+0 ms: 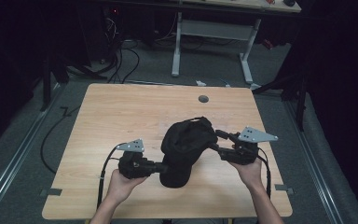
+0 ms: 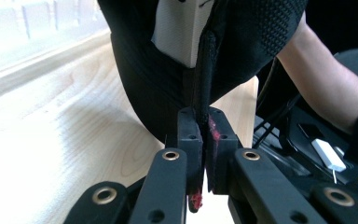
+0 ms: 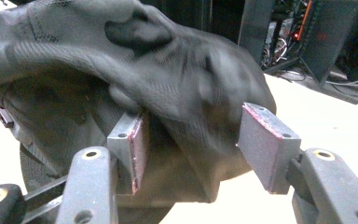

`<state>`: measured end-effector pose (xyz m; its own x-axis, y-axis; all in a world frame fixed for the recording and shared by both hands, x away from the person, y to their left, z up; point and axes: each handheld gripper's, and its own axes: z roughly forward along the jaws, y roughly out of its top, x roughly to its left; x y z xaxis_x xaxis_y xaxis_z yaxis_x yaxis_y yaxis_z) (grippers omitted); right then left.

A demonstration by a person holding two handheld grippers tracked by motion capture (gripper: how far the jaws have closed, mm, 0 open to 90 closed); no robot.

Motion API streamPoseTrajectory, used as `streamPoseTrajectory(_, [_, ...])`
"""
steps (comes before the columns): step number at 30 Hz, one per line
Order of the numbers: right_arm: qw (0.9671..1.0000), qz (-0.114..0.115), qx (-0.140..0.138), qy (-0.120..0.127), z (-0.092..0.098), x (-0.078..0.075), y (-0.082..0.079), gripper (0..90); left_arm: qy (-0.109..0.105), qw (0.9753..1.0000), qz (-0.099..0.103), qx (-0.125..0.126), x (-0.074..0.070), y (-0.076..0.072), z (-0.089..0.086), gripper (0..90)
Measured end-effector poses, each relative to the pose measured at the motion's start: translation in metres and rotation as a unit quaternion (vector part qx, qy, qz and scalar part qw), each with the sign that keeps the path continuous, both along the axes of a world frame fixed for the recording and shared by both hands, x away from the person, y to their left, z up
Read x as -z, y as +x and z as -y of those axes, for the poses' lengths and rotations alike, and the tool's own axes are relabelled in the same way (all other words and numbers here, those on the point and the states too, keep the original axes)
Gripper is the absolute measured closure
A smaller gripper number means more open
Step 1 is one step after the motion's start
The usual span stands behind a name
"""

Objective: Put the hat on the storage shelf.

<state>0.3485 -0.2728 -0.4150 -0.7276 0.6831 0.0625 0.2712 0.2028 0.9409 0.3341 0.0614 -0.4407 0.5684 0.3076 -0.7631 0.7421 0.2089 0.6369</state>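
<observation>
Tongs point(image 3: 191, 147) parted, black fabric bag point(image 3: 121, 70) between, wooden table point(image 3: 335, 126)

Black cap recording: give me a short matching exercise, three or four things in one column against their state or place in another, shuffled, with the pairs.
Column 1:
1. left gripper
2. right gripper
3. black cap
4. grey round plug

Column 2:
A. set in the table top near the far edge
B. jaws spread, fabric lying between them
C. held up off the wooden table, between both grippers
D. jaws closed on a strip of the cap's edge

Pairs: 1-D, 2-B, 3-C, 4-A
</observation>
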Motion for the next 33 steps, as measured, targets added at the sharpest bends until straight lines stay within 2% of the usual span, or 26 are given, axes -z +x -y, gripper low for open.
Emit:
streamPoseTrajectory(3, [0.9999, -0.010, 0.010, 0.009, 0.009, 0.004, -0.001, 40.8, -0.006, 0.9999, 0.005, -0.010, -0.003, 0.000, -0.004, 86.4])
streamPoseTrajectory(6, [0.9995, -0.026, 0.016, 0.005, 0.014, 0.011, -0.002, 40.0, -0.009, 0.9997, 0.011, -0.018, -0.007, 0.000, -0.006, 86.4])
streamPoseTrajectory(7, [0.9990, -0.039, 0.023, -0.007, 0.016, 0.019, -0.002, 39.9, -0.010, 0.9997, 0.013, -0.021, -0.007, 0.000, -0.007, 86.4])
streamPoseTrajectory(9, [0.9986, -0.043, 0.029, -0.015, 0.017, 0.023, -0.003, 39.9, -0.014, 0.9994, 0.015, -0.029, -0.008, 0.000, -0.009, 86.4])
streamPoseTrajectory(10, [0.9972, -0.057, 0.040, -0.027, 0.019, 0.032, -0.003, 40.1, -0.016, 0.9991, 0.017, -0.036, -0.009, 0.000, -0.009, 86.4])
streamPoseTrajectory(12, [0.9967, -0.061, 0.044, -0.030, 0.019, 0.037, -0.004, 40.3, -0.014, 0.9984, 0.024, -0.049, -0.010, 0.001, -0.010, 86.4])
streamPoseTrajectory(14, [0.9950, -0.068, 0.057, -0.046, 0.020, 0.045, -0.005, 41.0, -0.011, 0.9976, 0.031, -0.060, -0.012, 0.002, -0.012, 86.4])
streamPoseTrajectory(16, [0.9913, -0.081, 0.079, -0.067, 0.021, 0.057, -0.005, 41.6, -0.013, 0.9962, 0.042, -0.075, -0.016, 0.003, -0.013, 86.4])
streamPoseTrajectory(19, [0.9877, -0.094, 0.096, -0.079, 0.023, 0.066, -0.005, 41.9, -0.017, 0.9952, 0.048, -0.083, -0.019, 0.003, -0.015, 86.4])
streamPoseTrajectory(20, [0.9832, -0.108, 0.117, -0.090, 0.025, 0.076, -0.005, 42.1, -0.021, 0.9943, 0.055, -0.089, -0.022, 0.004, -0.016, 86.3])
streamPoseTrajectory(21, [0.9832, -0.108, 0.117, -0.090, 0.025, 0.076, -0.005, 42.1, -0.021, 0.9943, 0.055, -0.089, -0.022, 0.004, -0.016, 86.4])
streamPoseTrajectory(22, [0.9784, -0.121, 0.133, -0.102, 0.028, 0.086, -0.003, 42.0, -0.022, 0.9933, 0.059, -0.096, -0.024, 0.005, -0.017, 86.4])
streamPoseTrajectory(23, [0.9784, -0.121, 0.133, -0.102, 0.028, 0.086, -0.003, 42.0, -0.022, 0.9933, 0.059, -0.096, -0.024, 0.005, -0.017, 86.3])
streamPoseTrajectory(27, [0.9678, -0.149, 0.163, -0.121, 0.033, 0.104, -0.001, 41.1, -0.023, 0.9912, 0.069, -0.111, -0.027, 0.006, -0.020, 86.3])
streamPoseTrajectory(28, [0.9660, -0.150, 0.168, -0.128, 0.035, 0.107, -0.001, 41.1, -0.025, 0.9903, 0.072, -0.117, -0.028, 0.006, -0.020, 86.4])
streamPoseTrajectory(29, [0.9625, -0.155, 0.176, -0.136, 0.038, 0.112, 0.000, 40.6, -0.027, 0.9884, 0.081, -0.125, -0.029, 0.006, -0.021, 86.4])
streamPoseTrajectory(30, [0.9625, -0.155, 0.176, -0.136, 0.038, 0.112, 0.000, 40.6, -0.027, 0.9884, 0.081, -0.125, -0.029, 0.006, -0.021, 86.4])
streamPoseTrajectory(31, [0.9607, -0.159, 0.181, -0.138, 0.039, 0.114, -0.001, 40.6, -0.029, 0.9878, 0.083, -0.128, -0.030, 0.006, -0.021, 86.4])
streamPoseTrajectory(33, [0.9601, -0.152, 0.191, -0.137, 0.040, 0.115, -0.002, 40.8, -0.029, 0.9870, 0.086, -0.132, -0.032, 0.007, -0.022, 86.4])
